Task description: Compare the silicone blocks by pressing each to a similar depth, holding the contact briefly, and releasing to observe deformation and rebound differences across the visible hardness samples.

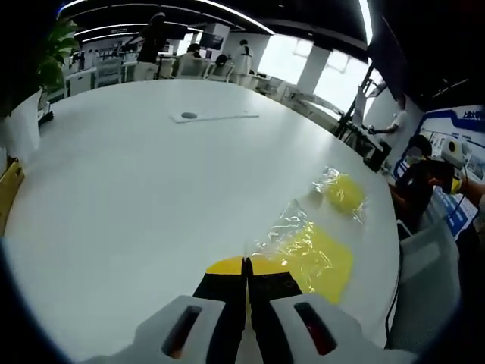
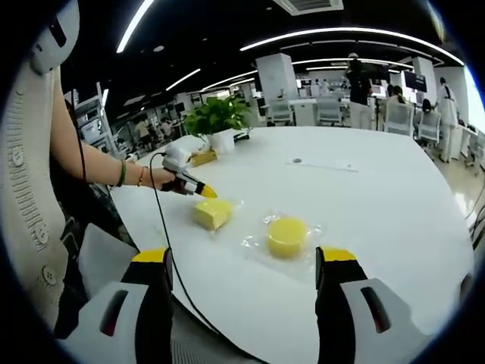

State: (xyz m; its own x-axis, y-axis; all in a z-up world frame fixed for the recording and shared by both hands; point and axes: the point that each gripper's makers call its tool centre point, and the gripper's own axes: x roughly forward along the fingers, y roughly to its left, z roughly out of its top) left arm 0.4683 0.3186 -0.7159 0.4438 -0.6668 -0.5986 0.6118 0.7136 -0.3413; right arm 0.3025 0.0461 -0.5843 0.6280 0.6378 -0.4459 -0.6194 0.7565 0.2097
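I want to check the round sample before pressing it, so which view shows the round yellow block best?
The right gripper view: the round yellow block sits whole and central on its clear wrap, between that gripper's open jaws. In the left gripper view it is off to the side, stretched by the lens and partly veiled by glossy plastic.

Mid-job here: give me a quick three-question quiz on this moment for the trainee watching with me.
1. True or false: the right gripper is shut on the round yellow block.
2. Which block does the left gripper have its tips at? A) the square yellow block B) the round one C) neither
3. Fill in: both blocks lie on crinkled clear ____ on the white table.

Key
1. False: its jaws stand wide apart, short of the block.
2. A: closed tips at the square block's edge, seen also in the left gripper view.
3. Plastic film.
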